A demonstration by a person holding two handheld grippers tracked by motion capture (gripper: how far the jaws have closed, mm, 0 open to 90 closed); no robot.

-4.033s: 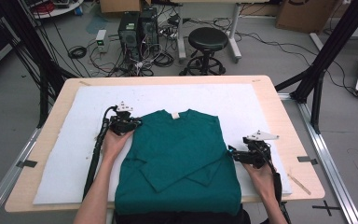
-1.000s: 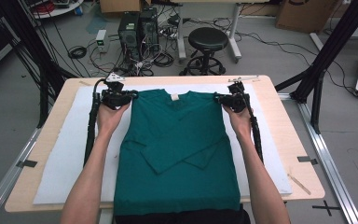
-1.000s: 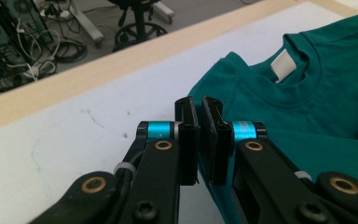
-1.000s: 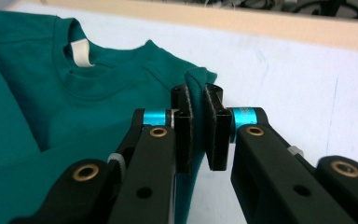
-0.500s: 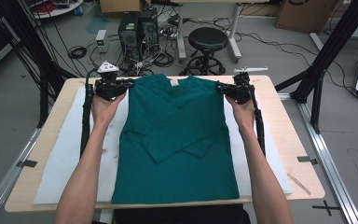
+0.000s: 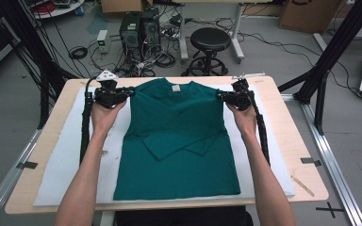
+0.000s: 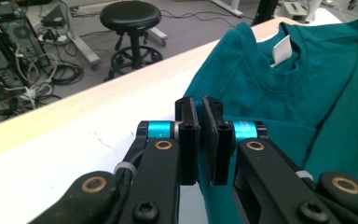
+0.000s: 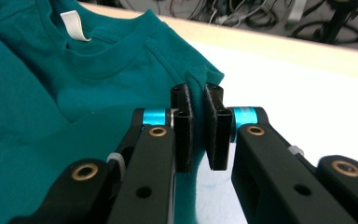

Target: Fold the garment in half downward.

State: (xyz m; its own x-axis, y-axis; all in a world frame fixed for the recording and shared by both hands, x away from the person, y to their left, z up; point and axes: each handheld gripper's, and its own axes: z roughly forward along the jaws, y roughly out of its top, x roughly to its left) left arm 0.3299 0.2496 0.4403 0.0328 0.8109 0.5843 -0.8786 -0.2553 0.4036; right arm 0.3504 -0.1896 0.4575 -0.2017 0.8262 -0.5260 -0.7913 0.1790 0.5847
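A person is holding one teal T-shirt (image 6: 179, 141) by both shoulders with two hand-held grippers.

One shirt is lying flat on a white mat (image 6: 61, 174) covering one wooden table (image 6: 292, 136), collar at the far edge, sleeves folded across the front. The left gripper (image 6: 128, 92) is pinching the shirt's left shoulder, jaws nearly together on the cloth; the right gripper (image 6: 221, 95) is clamping the right shoulder likewise. One white neck label (image 7: 282, 48) is showing. The hem is partly hanging past the near table edge.
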